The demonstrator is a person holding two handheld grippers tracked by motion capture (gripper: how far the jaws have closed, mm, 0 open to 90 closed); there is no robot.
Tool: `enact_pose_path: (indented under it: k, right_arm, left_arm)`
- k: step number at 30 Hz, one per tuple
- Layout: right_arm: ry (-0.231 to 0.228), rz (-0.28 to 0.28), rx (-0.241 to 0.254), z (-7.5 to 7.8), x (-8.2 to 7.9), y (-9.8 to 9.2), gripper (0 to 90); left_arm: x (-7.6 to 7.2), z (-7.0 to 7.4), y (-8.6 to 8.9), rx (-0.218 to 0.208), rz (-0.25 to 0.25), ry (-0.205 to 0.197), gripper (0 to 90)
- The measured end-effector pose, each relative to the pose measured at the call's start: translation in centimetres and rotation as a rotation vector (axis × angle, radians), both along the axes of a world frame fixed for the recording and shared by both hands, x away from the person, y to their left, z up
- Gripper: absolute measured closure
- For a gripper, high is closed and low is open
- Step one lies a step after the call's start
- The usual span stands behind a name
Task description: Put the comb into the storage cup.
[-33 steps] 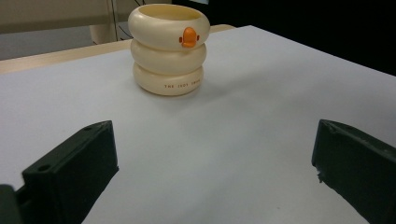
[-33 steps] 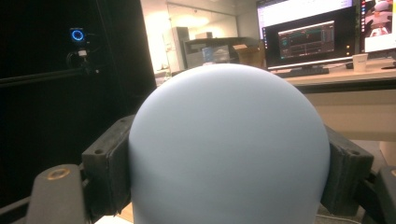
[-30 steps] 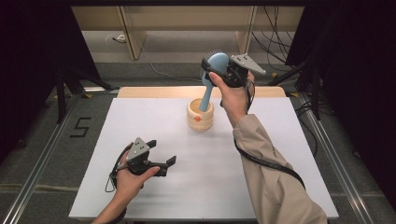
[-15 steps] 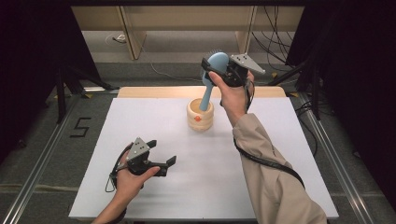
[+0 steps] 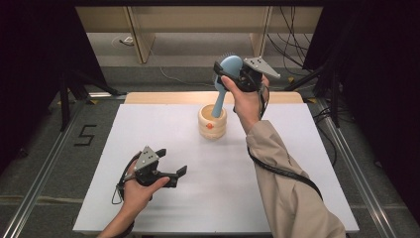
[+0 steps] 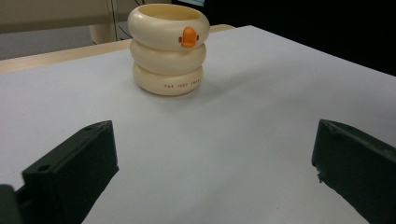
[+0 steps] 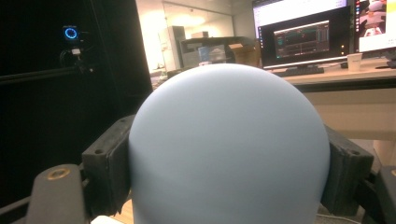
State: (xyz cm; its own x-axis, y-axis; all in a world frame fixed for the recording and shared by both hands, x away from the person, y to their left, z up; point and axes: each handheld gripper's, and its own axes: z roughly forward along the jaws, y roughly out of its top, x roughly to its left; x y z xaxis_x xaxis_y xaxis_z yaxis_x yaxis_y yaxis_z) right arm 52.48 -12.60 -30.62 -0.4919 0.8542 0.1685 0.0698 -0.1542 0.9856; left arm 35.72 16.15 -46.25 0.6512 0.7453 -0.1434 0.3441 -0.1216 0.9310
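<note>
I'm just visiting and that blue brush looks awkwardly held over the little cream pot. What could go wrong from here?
1. The right gripper clamps the rounded head of the blue brush; that smooth dome could slip between the jaws.
2. The brush handle leans into the cream holder, so a sideways pull might tip it.
3. The left gripper sits open and apart from the holder, so nothing steadies it.

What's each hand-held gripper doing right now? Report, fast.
Left hand-held gripper: open, empty, above the table.
Right hand-held gripper: shut on the blue brush, its handle in the cream cup.
</note>
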Motion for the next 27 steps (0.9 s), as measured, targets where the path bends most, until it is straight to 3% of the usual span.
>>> enact_pose_path:
  k: [27]
  right_arm:
    - [0.007, -0.012, -0.013, -0.86, 0.52, 0.20, 20.8]
  left_arm:
    - [0.01, -0.03, -0.01, 0.000, 0.000, 0.001, 0.0]
